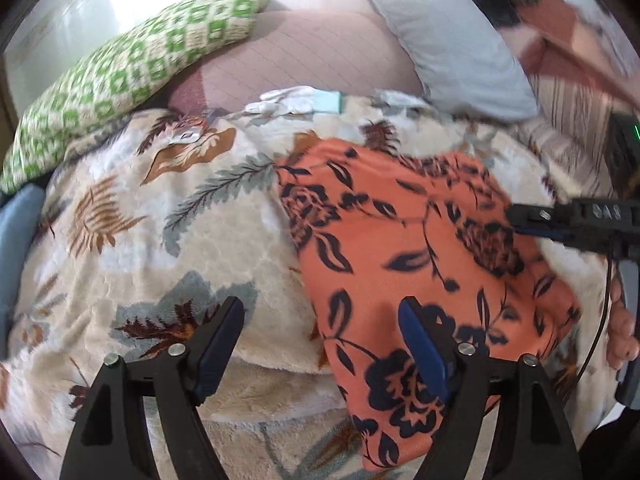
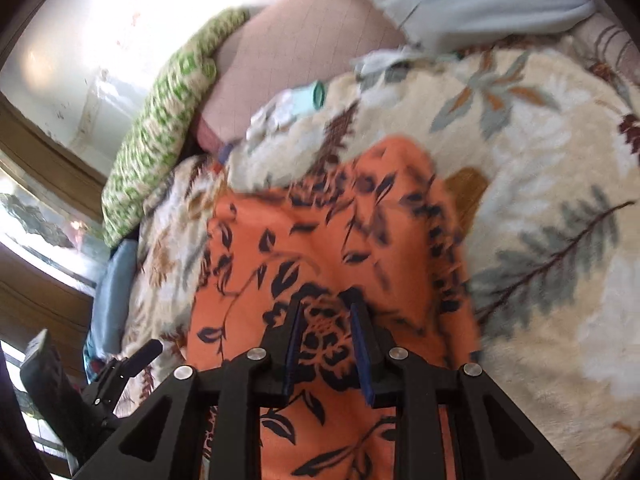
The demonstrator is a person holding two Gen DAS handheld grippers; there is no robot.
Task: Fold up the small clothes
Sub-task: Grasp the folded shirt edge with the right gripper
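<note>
The orange garment [image 1: 420, 264] is a thin piece of cloth printed with dark navy flowers, leaves and trailing stems. It lies spread flat on a cream blanket [image 1: 160, 240] with a leaf pattern, its far edge slightly rumpled and its left edge running straight down the blanket. In the right wrist view the orange garment [image 2: 320, 248] stretches away as a long panel, wider near the camera, with its far end lying in soft, uneven folds.
</note>
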